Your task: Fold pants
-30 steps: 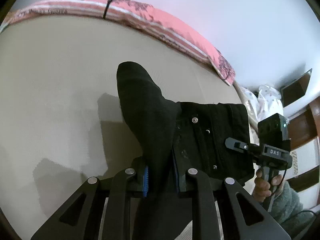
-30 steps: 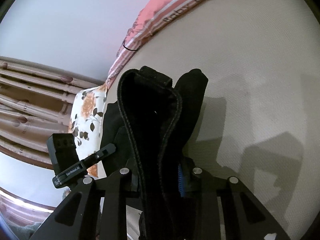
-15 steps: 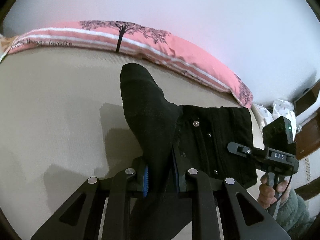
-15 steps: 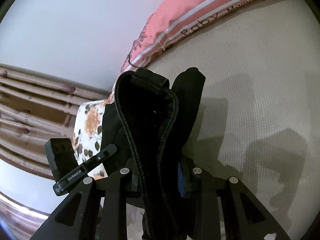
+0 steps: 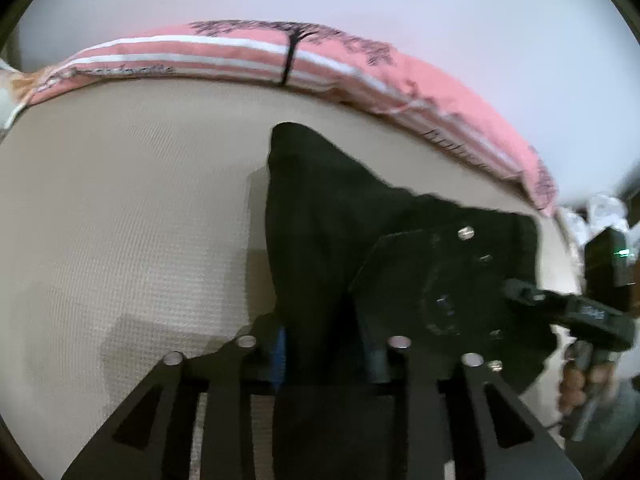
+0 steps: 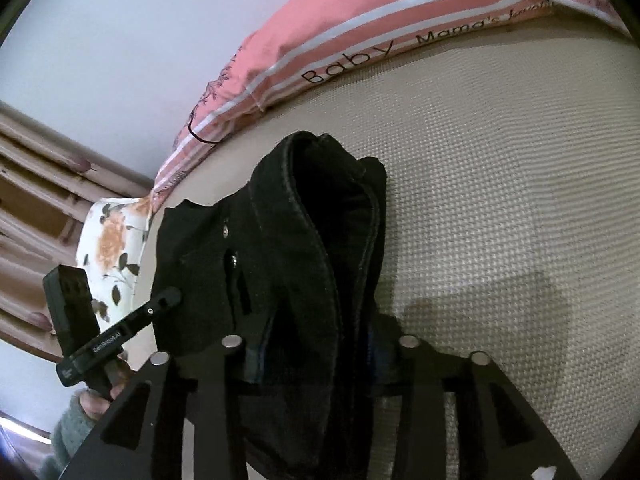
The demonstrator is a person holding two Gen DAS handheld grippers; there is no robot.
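Both tools clamp pants | left tool (image 5: 324, 354) | right tool (image 6: 316, 354) | black pants (image 6: 304, 240) bunched between fingers

The right gripper (image 6: 316, 354) pinches the black pants (image 6: 304, 240) above the beige mattress (image 6: 500, 208).

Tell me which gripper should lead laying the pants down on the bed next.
Neither clearly; probably both together. The left gripper and right gripper each have jaws clamped on the black pants, held above the beige bed cover. Slight edge to the right: it holds the waistband.
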